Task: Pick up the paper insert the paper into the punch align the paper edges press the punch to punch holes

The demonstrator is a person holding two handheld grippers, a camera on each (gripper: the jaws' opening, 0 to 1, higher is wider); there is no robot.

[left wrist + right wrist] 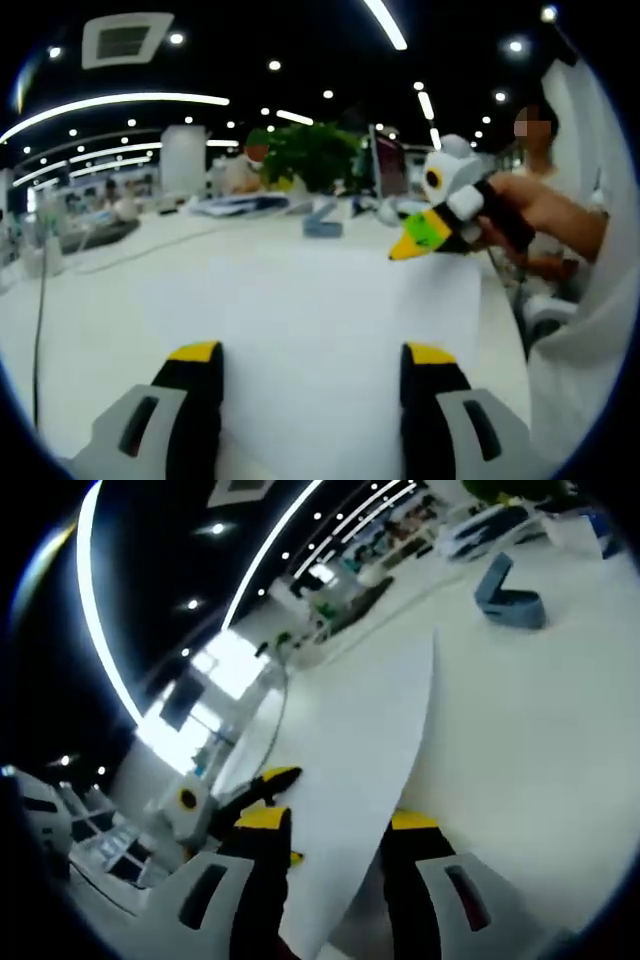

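White, thin and limp, the paper sheet [310,330] is pinched edgewise by both the left gripper [312,365] and the right gripper [335,830], so gentle two-edge support above the white surface [520,740] is judged needed.

Ahead of you the white tabletop [100,320] runs back toward a leafy green plant [315,152] standing at its far side. Left of the plant you see a white column [183,158], and a dark cable [40,300] trails along the tabletop's left edge. Overhead, the dark ceiling carries a square vent [124,38], long curved light strips [110,103] and scattered round spotlights. In your right gripper view the same tabletop [540,730] spreads out tilted, with a bright curved ceiling strip [95,630] sweeping down the left side.
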